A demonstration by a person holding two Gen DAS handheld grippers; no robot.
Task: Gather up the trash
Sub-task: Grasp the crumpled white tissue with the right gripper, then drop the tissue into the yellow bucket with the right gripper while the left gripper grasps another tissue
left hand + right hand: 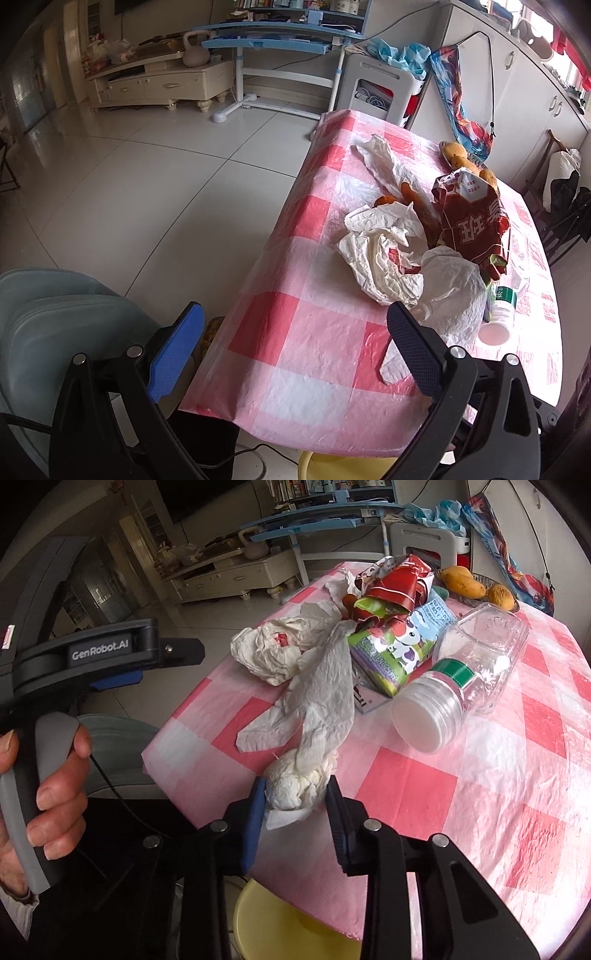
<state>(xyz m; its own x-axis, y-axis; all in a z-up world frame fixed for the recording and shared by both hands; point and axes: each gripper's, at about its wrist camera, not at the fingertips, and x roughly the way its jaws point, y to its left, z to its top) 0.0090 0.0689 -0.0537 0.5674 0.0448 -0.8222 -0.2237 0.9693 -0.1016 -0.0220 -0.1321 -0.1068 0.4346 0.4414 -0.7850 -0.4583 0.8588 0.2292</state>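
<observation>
A heap of trash lies on the pink checked table: crumpled white tissues, a torn red wrapper, a green milk carton and a clear plastic bottle on its side. My left gripper is open and empty, held over the table's near edge, short of the tissues. My right gripper is shut on a long crumpled white tissue at the table's near edge. The left gripper's body also shows in the right wrist view.
Mangoes lie at the table's far end. A grey chair stands left of the table. A yellow stool or bin sits below the near edge. A blue desk, a TV cabinet and white cupboards stand beyond.
</observation>
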